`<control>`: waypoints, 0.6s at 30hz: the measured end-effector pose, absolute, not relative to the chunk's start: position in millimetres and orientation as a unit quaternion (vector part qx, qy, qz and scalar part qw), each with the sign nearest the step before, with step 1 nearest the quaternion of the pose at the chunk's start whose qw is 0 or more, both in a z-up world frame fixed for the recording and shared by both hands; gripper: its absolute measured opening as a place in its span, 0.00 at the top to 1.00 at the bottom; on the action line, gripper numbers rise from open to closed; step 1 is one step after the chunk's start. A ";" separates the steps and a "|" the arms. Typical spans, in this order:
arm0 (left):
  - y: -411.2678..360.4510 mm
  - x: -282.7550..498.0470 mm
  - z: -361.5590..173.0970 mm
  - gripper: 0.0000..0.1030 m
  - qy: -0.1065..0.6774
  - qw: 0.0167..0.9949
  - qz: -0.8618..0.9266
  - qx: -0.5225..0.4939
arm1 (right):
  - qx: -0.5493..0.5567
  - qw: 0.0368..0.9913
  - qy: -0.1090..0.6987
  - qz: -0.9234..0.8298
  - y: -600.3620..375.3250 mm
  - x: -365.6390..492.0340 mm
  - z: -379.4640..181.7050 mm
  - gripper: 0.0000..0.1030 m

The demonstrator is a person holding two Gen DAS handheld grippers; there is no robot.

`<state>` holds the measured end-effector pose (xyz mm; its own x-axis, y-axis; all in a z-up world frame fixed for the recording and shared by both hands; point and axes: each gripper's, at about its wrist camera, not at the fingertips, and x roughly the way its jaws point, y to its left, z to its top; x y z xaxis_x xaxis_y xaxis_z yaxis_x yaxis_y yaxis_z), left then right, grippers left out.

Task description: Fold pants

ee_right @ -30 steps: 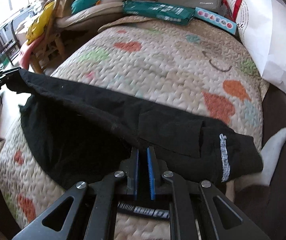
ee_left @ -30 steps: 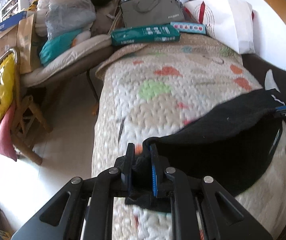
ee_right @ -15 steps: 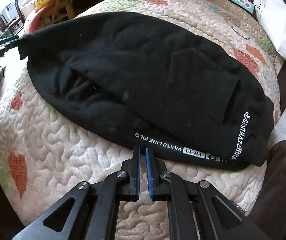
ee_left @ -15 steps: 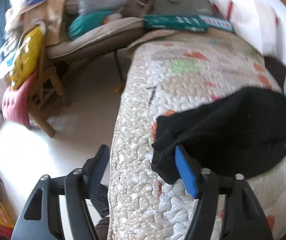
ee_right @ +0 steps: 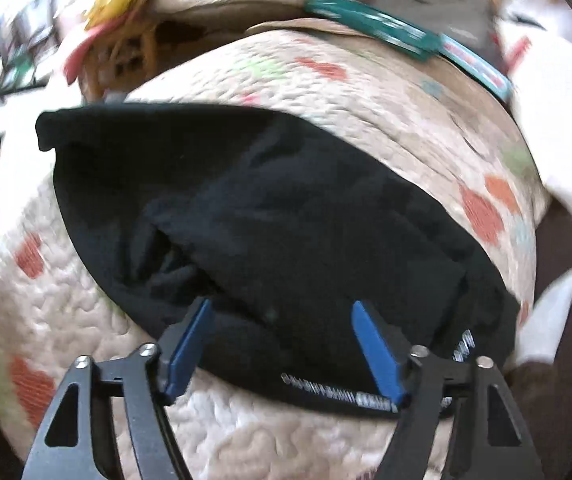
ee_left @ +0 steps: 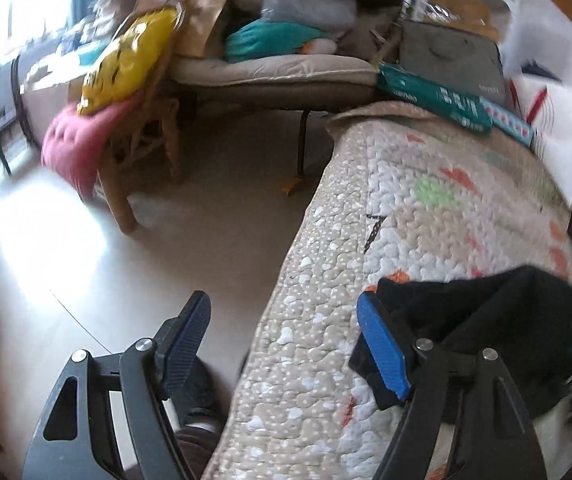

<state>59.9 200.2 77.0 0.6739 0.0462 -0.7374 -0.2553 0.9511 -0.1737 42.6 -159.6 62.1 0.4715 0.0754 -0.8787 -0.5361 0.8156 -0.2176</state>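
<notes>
1. The black pants (ee_right: 286,216) lay folded in a compact bundle on the quilted bedspread (ee_right: 365,92), near the bed's close end, with a white printed waistband strip along their near edge.
2. The right gripper (ee_right: 282,344) hung just above the near edge of the pants, its blue-padded jaws spread wide apart and holding nothing.
3. The left gripper (ee_left: 282,344) stood at the left side of the bed, its jaws likewise wide apart and empty; its right finger lay just beside the corner of the pants (ee_left: 481,304), the left finger out over the floor (ee_left: 206,248).
4. A green box (ee_left: 433,98) lay at the bed's far end, near a white pillow (ee_left: 557,136).
5. A wooden chair with a pink cushion (ee_left: 74,152) stood on the floor, well apart from the bed.
</notes>
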 end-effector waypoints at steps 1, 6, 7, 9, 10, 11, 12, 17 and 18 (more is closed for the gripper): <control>201.3 59.5 77.7 0.27 0.393 0.906 0.079 -0.140 | -0.258 0.820 0.475 0.189 -151.5 42.5 56.3 0.34; 194.7 57.6 79.6 0.27 0.386 0.910 0.069 -0.135 | -0.297 0.807 0.473 0.190 -129.1 48.9 35.8 0.73; 193.2 59.1 78.0 0.27 0.390 0.909 0.067 -0.135 | -0.288 0.806 0.481 0.190 -129.7 51.7 36.4 0.78; 192.7 60.5 77.4 0.27 0.392 0.908 0.068 -0.135 | -0.269 0.810 0.484 0.192 -132.9 53.9 43.8 0.89; 192.6 61.0 77.2 0.27 0.391 0.908 0.069 -0.136 | -0.261 0.812 0.484 0.195 -134.4 53.3 48.1 0.91; 192.2 60.8 77.4 0.27 0.391 0.908 0.071 -0.136 | -0.261 0.814 0.482 0.194 -135.6 50.0 52.9 0.92; 192.4 60.5 77.6 0.27 0.391 0.908 0.074 -0.135 | -0.262 0.813 0.481 0.195 -135.5 47.8 56.0 0.93; 194.8 59.0 76.8 0.27 0.392 0.906 0.082 -0.141 | -0.275 0.784 0.512 0.219 -148.1 17.4 58.4 0.96; 197.3 59.3 76.3 0.27 0.392 0.904 0.083 -0.149 | -0.285 0.774 0.521 0.221 -150.5 9.9 53.6 0.95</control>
